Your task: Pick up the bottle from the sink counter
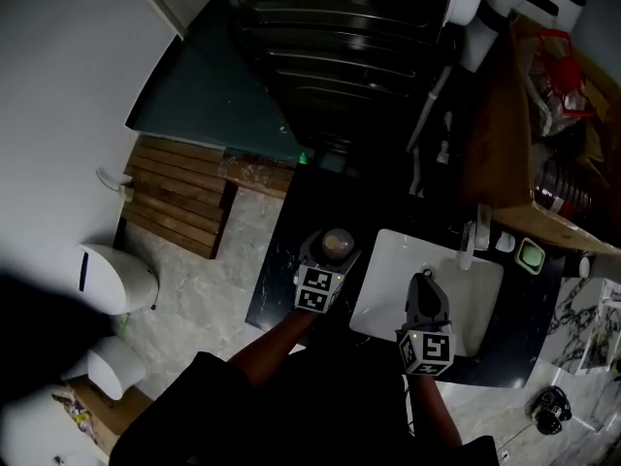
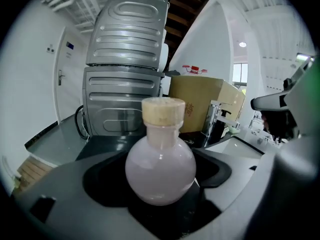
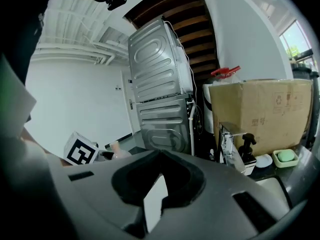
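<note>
Gripping the bottle (image 2: 160, 169) with the left tool (image 2: 161, 196), pinching its lower belly from both sides. Showing a round, flask-like body of pale, milky pink, narrowing to a short neck and wearing a tan, cork-like stopper. Keeping upright between the jaws. Sitting, in the head view, over the dark desk (image 1: 277, 260) just left of the white sink (image 1: 388, 260), toward the near edge; not revealing whether resting on the desk or raised off it. Holding the right tool (image 1: 424, 282) over the sink, pressing its jaws nearly together and leaving only a thin slit. Facing, at the far end, a grey stacked washer (image 2: 125, 69) and, right of it, a cardboard box (image 2: 205, 101).
</note>
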Motion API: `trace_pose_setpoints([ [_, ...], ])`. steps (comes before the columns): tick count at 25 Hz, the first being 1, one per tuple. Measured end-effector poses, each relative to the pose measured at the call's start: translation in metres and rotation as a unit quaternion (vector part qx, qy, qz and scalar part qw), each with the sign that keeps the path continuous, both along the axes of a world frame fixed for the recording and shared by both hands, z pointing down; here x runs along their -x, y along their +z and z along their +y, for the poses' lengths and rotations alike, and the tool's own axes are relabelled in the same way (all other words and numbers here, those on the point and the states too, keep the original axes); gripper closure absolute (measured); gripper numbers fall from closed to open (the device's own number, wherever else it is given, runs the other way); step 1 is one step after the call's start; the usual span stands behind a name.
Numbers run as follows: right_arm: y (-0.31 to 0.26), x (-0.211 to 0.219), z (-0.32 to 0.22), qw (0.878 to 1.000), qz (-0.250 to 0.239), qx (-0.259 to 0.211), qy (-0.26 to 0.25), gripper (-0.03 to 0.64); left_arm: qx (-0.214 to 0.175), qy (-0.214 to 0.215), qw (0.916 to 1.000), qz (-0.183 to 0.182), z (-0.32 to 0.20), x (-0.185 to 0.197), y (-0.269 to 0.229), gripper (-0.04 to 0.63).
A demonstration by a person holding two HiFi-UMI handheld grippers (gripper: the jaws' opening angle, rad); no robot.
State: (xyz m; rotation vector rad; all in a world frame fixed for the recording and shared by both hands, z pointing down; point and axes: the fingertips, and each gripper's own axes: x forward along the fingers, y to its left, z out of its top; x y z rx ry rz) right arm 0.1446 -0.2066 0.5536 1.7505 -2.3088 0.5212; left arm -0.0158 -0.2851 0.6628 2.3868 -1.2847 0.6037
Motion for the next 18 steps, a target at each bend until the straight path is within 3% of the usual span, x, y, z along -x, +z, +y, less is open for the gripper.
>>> trace_pose_setpoints([
  [11,-0.028,0.015,0.011,0.999,0.024,-0.043,-0.008,0.578,-0.034,0.014,0.9992,0.017,0.049,0.003,-0.068,0.213],
  [18,-0.042,0.021,0.024,0.998,0.027,-0.051,0.003,0.578,-0.07,-0.001,0.9972,0.026,0.07,0.013,-0.111,0.213],
])
